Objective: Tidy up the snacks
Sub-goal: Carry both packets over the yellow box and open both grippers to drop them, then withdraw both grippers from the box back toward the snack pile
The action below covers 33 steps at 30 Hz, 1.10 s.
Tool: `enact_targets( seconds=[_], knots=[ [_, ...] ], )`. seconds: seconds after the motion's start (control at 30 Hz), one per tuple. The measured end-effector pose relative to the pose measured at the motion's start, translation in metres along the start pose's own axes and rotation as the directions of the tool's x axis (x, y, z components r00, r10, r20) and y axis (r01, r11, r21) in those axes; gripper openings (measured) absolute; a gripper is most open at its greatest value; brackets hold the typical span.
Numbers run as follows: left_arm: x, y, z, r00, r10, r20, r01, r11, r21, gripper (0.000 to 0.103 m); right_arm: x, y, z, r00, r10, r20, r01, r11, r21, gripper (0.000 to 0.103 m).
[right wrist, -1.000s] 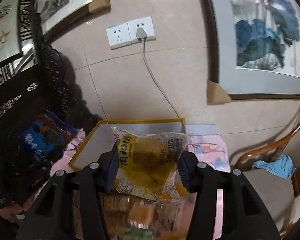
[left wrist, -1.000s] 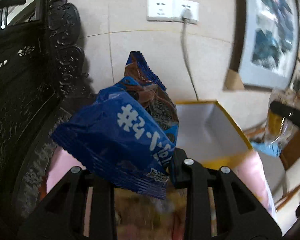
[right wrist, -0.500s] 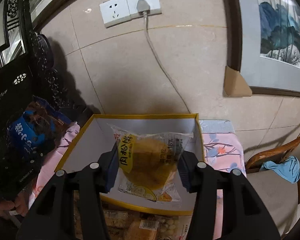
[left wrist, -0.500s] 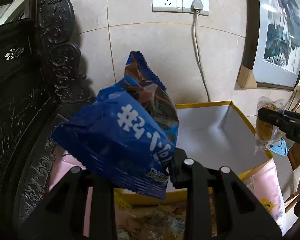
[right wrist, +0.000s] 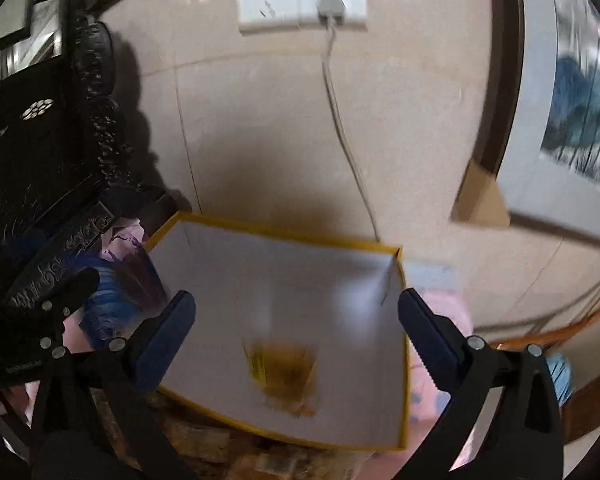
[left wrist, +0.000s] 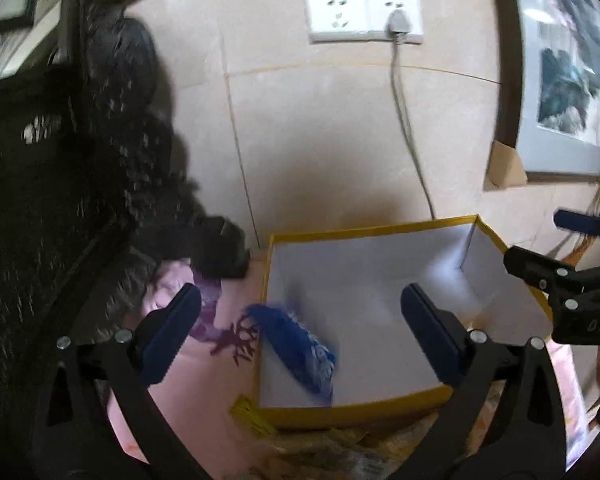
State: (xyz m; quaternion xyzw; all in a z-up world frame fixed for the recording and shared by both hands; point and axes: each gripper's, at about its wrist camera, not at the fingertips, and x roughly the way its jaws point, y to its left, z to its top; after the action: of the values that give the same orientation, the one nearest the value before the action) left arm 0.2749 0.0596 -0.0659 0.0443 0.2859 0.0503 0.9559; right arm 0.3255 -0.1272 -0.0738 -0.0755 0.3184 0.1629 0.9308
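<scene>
My left gripper [left wrist: 300, 300] has its jaws opening wide. A blue snack packet [left wrist: 296, 348], blurred, drops free of the pads over the left wall of the yellow-rimmed white box [left wrist: 364, 404]. My right gripper [right wrist: 296, 300] also has its jaws opening. A yellow snack packet [right wrist: 284, 372], blurred, falls free of its pads and lies low inside the box [right wrist: 284, 436]. In the left wrist view the right gripper [left wrist: 572, 276] hangs over the box's right side. In the right wrist view the left gripper [right wrist: 40, 320] is at the box's left, next to the blue packet [right wrist: 116, 304].
The box stands on a pink cloth [left wrist: 188, 384] against a tiled wall with a socket [left wrist: 364, 16] and a plugged cable. Dark carved furniture [left wrist: 60, 200] crowds the left. A framed painting [right wrist: 572, 120] leans at the right. Several loose snack packets [left wrist: 340, 452] lie near the front.
Both grippers have let go: the blue packet has dropped from the left one and the yellow packet from the right one, down at the box. Both sets of jaws went from gripping to wide apart.
</scene>
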Motion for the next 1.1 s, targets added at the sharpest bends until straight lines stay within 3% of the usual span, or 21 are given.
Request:
enact_targets(
  seconds=[0.1, 0.3, 0.5, 0.67, 1.1],
  knots=[
    [-0.005, 0.001, 0.000, 1.000, 0.025, -0.002, -0.025, 1.000, 0.013, 0.101, -0.009, -0.002, 0.000, 1.000, 0.009, -0.004, -0.009, 0.999, 0.031, 0.102],
    [-0.015, 0.020, -0.005, 0.999, -0.026, -0.031, 0.022, 0.994, -0.103, 0.101, -0.044, -0.008, 0.001, 1.000, -0.006, 0.030, 0.003, 0.997, 0.078, 0.102],
    [-0.033, 0.033, -0.011, 0.999, -0.030, -0.042, 0.024, 0.988, -0.152, 0.101, -0.087, -0.016, -0.004, 0.997, 0.011, 0.074, -0.024, 0.983, 0.184, 0.102],
    [-0.060, 0.041, -0.011, 0.998, -0.061, -0.013, 0.057, 0.976, -0.209, 0.101, -0.129, -0.014, -0.008, 0.990, 0.001, 0.139, -0.032, 0.975, 0.222, 0.102],
    [-0.118, 0.032, -0.006, 0.994, -0.095, 0.057, 0.104, 0.979, -0.176, 0.101, -0.231, -0.006, -0.013, 0.957, -0.041, 0.288, -0.024, 0.975, 0.222, 0.102]
  ],
)
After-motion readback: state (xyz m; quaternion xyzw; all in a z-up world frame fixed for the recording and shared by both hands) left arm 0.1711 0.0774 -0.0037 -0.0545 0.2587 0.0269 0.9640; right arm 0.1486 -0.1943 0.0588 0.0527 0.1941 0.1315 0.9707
